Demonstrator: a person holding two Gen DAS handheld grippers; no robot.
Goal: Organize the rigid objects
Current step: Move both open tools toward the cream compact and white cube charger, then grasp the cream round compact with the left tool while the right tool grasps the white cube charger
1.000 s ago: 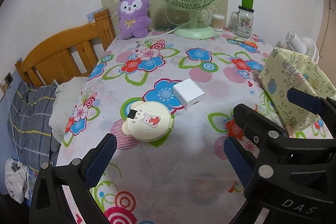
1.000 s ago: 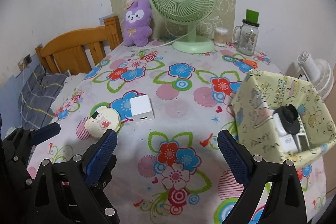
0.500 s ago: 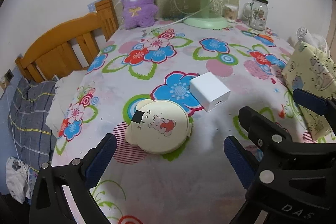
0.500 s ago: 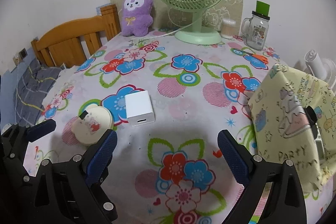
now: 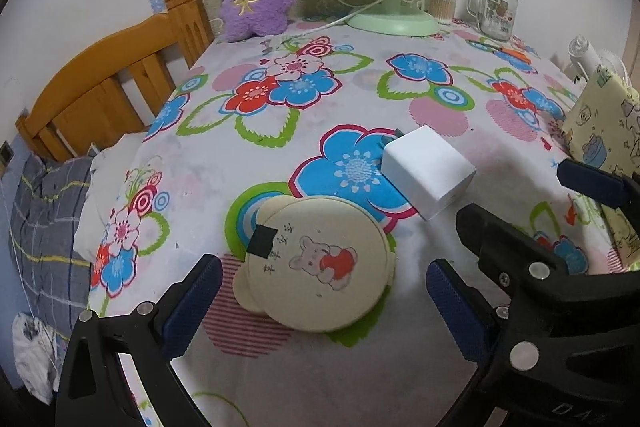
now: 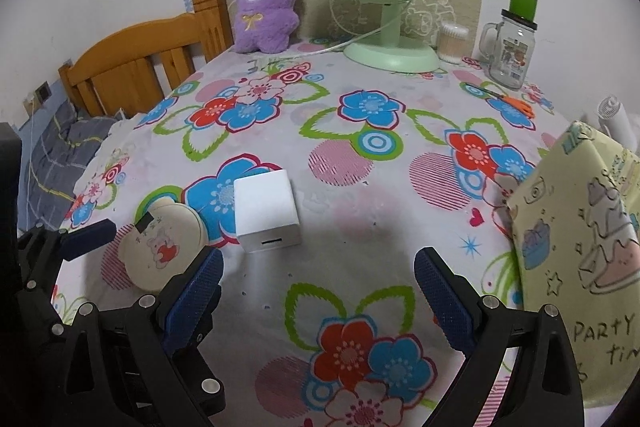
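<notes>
Since the earlier frames, both of my grippers have advanced across the table: the round cream case (image 5: 316,263) and the white charger block (image 5: 428,171) now fill far more of each view, and the yellow printed bag (image 6: 580,227) has slid toward the right edge.

My left gripper (image 5: 320,299) is released, jaws spread wide, nothing between them. The round cream case lies directly ahead of it, low centre of the left wrist view, flat on the floral tablecloth (image 5: 280,155), with the pads flanking its near rim but not touching. My right gripper (image 6: 318,287) is likewise released and empty; the white charger block sits ahead and left of its centreline, in the middle-left of the right wrist view.

Key relation: the left gripper is nearer the case; the right is nearer the block. The block's long axis runs away from the right fingers, port face toward them, so I judge its short width fits a straight-in closure. The case has no long axis except two small ear lobes on its left side.

Materials: the case is a low, smooth plastic disc with a printed bear and a black tape square. The block is matte hard plastic, sharp-edged. The bag looks like thin coated paper, and I judge it the destination.
</notes>
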